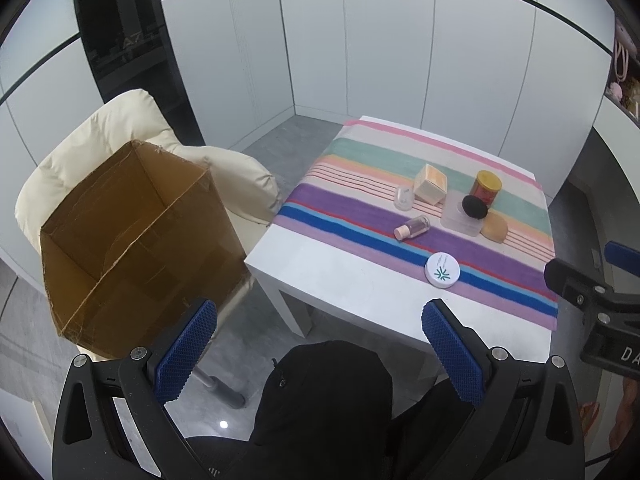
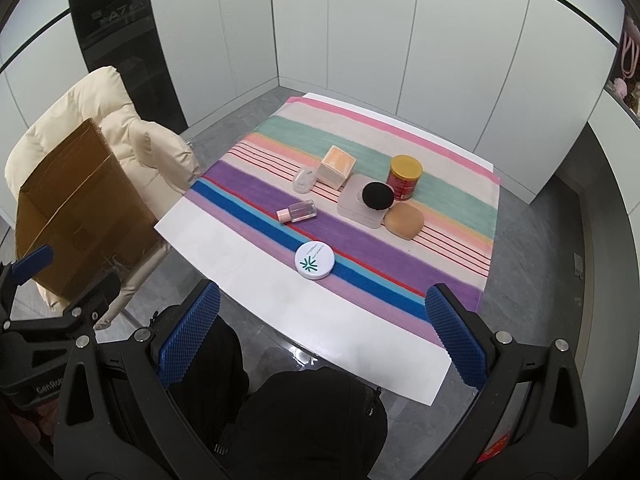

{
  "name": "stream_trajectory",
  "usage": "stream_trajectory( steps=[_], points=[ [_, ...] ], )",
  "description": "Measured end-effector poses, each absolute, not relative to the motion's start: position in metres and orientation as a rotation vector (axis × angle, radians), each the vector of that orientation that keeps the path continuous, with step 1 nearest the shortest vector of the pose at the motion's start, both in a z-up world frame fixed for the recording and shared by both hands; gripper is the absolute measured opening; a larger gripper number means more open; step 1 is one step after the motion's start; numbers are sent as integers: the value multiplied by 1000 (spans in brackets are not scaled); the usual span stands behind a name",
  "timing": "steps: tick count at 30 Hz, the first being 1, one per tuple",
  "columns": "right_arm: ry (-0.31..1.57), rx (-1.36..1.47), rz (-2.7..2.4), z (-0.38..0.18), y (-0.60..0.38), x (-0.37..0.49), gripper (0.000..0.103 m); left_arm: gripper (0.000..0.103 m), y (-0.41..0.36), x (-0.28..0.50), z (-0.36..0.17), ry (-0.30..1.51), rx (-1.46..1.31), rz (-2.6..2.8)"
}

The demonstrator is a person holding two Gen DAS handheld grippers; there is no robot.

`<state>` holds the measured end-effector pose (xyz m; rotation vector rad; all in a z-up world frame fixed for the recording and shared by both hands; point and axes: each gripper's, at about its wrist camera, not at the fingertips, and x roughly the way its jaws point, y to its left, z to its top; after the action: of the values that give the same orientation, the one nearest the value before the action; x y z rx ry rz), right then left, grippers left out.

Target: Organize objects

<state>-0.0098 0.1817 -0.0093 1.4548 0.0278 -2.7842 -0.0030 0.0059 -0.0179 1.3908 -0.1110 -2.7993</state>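
On the striped cloth (image 2: 448, 204) lie a white round compact (image 2: 315, 259) (image 1: 442, 270), a small clear bottle with a pink cap (image 2: 298, 211) (image 1: 412, 227), a clear cap (image 2: 303, 180), an orange-topped box (image 2: 337, 168) (image 1: 430, 184), a red jar with a yellow lid (image 2: 405, 177) (image 1: 487, 187), a pale case (image 2: 360, 204) bearing a black puff (image 2: 377, 196), and a tan sponge (image 2: 405, 221). An open, empty cardboard box (image 1: 132, 236) (image 2: 76, 216) rests on the cream chair. My left gripper (image 1: 320, 344) and right gripper (image 2: 322, 334) are open, empty, above the table's near edge.
The white table (image 2: 260, 264) stands on a grey floor with white wall panels behind. The cream padded chair (image 1: 100, 132) is to its left. The person's dark-clothed legs (image 2: 304, 412) are below the grippers. A shelf with pink items (image 1: 624, 76) is at the far right.
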Motion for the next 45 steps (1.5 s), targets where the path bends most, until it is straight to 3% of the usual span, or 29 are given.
stream_trajectory(
  steps=[20,31,40,45],
  points=[
    [-136,1598,-2762,-33,218,-27,103,103,29,-48,-30,-153,1537,-2843],
    [-111,1724,-2758,-67,228,-62,103,102,41,-91,-53,-171,1627,-2863],
    [-133,1780,-2709,-103,215,-96,103,100,41,-131,-84,-231,1693,-2838],
    [-140,1822,-2671,-127,208,-112,103,91,39,-149,-110,-264,1744,-2840]
  ],
)
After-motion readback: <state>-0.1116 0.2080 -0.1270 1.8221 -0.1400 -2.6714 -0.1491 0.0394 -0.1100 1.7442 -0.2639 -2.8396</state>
